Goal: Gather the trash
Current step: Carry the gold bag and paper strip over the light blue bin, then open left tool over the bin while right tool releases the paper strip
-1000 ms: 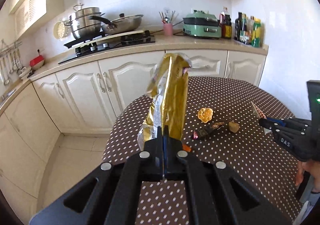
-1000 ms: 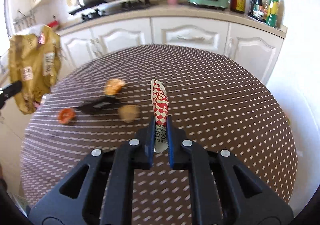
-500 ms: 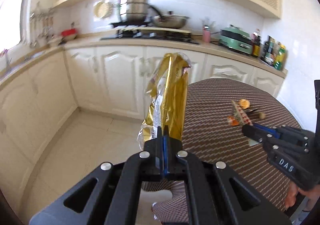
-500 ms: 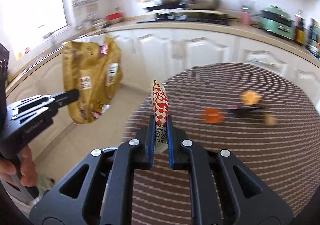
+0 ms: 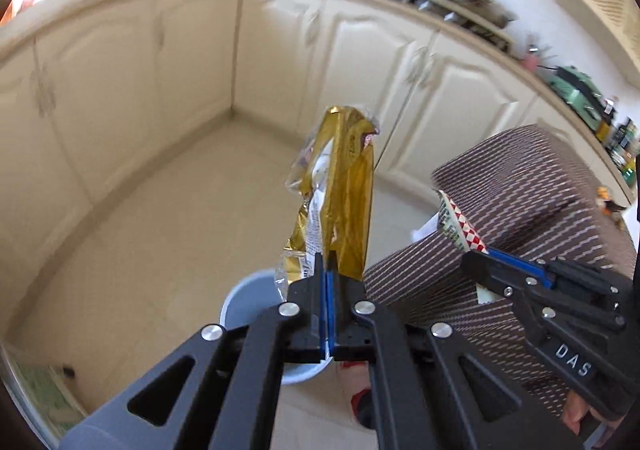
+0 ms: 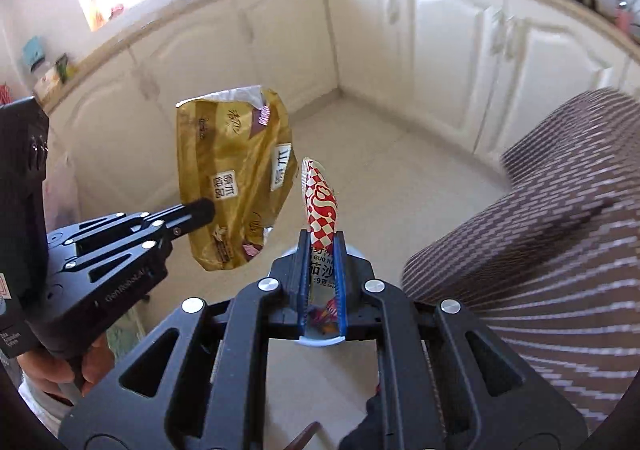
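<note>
Trash in both claws, above the floor beside the table (image 5: 532, 186): gold wrapper (image 5: 344, 190) pinched by its lower edge in the left gripper (image 5: 327, 282), jaws fully closed on the foil; red-checked sachet (image 6: 320, 206) clamped upright in the right gripper (image 6: 322, 266), jaws narrow around it. Pale bin (image 5: 244, 302) on the tiles directly under both sets of fingers, mostly hidden by them. More scraps visible on the far tabletop.

Likely trouble: light, broad foil drifting sideways on release and landing outside the rim; sachet sticking to a pad instead of falling; aim hard to check with the bin mouth masked; two grippers close together, liable to knock.
</note>
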